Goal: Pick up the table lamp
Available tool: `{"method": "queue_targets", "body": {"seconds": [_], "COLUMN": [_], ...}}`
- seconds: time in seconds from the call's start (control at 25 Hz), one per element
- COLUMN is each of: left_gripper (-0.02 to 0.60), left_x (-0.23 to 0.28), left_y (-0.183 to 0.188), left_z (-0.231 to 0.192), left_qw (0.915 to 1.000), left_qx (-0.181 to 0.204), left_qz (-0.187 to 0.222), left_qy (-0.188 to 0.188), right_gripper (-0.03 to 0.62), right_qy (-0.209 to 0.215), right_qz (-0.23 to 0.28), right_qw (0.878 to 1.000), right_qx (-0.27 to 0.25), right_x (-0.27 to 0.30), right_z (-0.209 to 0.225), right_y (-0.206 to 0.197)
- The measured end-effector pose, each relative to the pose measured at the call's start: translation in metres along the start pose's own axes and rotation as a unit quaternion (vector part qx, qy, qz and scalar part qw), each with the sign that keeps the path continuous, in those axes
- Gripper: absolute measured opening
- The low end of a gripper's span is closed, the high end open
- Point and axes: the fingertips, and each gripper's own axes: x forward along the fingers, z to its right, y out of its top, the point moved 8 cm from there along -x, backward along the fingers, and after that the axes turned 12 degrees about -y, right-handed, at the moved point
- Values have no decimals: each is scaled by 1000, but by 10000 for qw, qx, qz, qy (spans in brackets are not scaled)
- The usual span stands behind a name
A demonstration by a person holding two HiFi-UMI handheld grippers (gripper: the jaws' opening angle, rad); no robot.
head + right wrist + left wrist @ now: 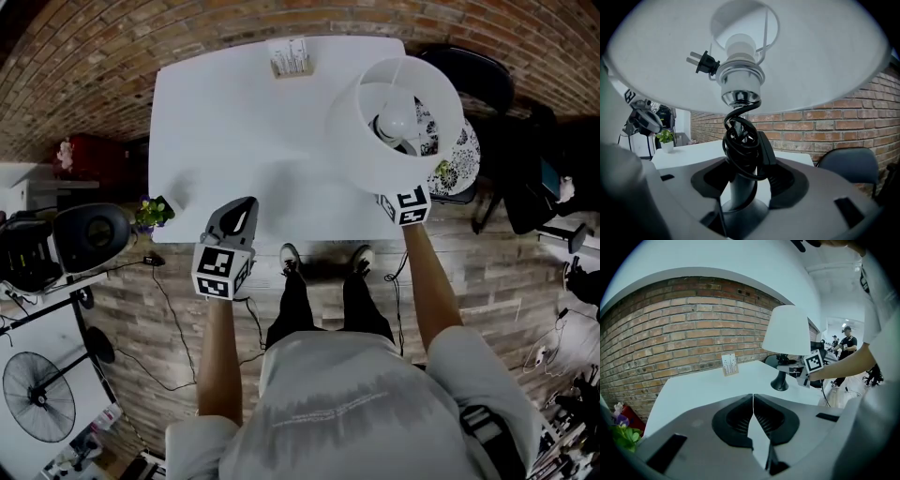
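The table lamp has a wide white shade [398, 122] and a dark stem [739, 194] with its black cord [743, 145] wound round it; the plug [703, 60] sticks out under the shade. My right gripper [743, 187] is shut on the stem just above the lamp's base [779, 383], at the white table's [234, 122] right front. Whether the base touches the table I cannot tell. In the head view the shade hides the right gripper's [405, 202] jaws. My left gripper [242, 211] hovers shut and empty at the table's front edge.
A small card stand [291, 58] is at the table's far edge by the brick wall. A potted plant [153, 211] sits left of the table, and a dark chair [473, 80] on its right. A floor fan [37, 394] stands at lower left. A person [846, 348] stands far off.
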Motion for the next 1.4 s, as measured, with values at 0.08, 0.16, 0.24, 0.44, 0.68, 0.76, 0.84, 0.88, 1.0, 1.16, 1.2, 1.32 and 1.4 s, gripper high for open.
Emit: {"method": "queue_targets", "body": {"seconds": [0.08, 0.16, 0.24, 0.44, 0.68, 0.76, 0.84, 0.88, 1.0, 1.16, 1.2, 1.32, 1.4], "left_gripper": [14, 14, 14, 14, 14, 14, 14, 14, 14, 14, 14, 14, 14], "left_x": [-2, -4, -7, -14, -20, -22, -22, -22, -23, -27, -29, -30, -31], "left_y": [-1, 0, 3, 18, 49, 61, 74, 81, 99, 119, 124, 138, 148], "left_z": [-1, -1, -3, -6, -15, -17, -20, -21, -22, -20, -19, -17, -15], "left_qw": [10000, 10000, 9999, 9992, 9969, 9959, 9945, 9937, 9912, 9872, 9861, 9830, 9805], "left_qx": [-7, 5, 28, 136, 303, 389, 479, 525, 682, 967, 1012, 1145, 1321], "left_qz": [21, 59, 120, 360, 720, 811, 922, 981, 1130, 1264, 1309, 1432, 1453], "left_qy": [17, 31, 46, 52, 103, 108, 135, 149, 134, 123, 129, 105, 69], "right_gripper": [232, 232, 232, 232, 232, 232, 233, 233, 232, 232, 233, 232, 232], "right_qy": [26, 34, 40, 13, -57, -98, -178, -242, -461, -705, -767, -948, -1049], "right_qz": [-25, -16, 24, 152, 91, 85, 103, 113, 126, 108, 99, 113, 149], "right_qw": [10000, 10000, 10000, 9997, 9995, 9994, 9993, 9992, 9985, 9970, 9965, 9950, 9939], "right_qx": [-30, -51, -74, -175, -299, -318, -313, -301, -272, -301, -305, -309, -308], "right_x": [-3, -5, -9, -25, -56, -68, -79, -84, -100, -121, -127, -141, -150], "right_z": [-1, -2, -1, 1, 5, 4, 4, 4, 4, 4, 4, 5, 4], "right_y": [3, 9, 19, 55, 99, 112, 123, 127, 137, 153, 158, 172, 182]}}
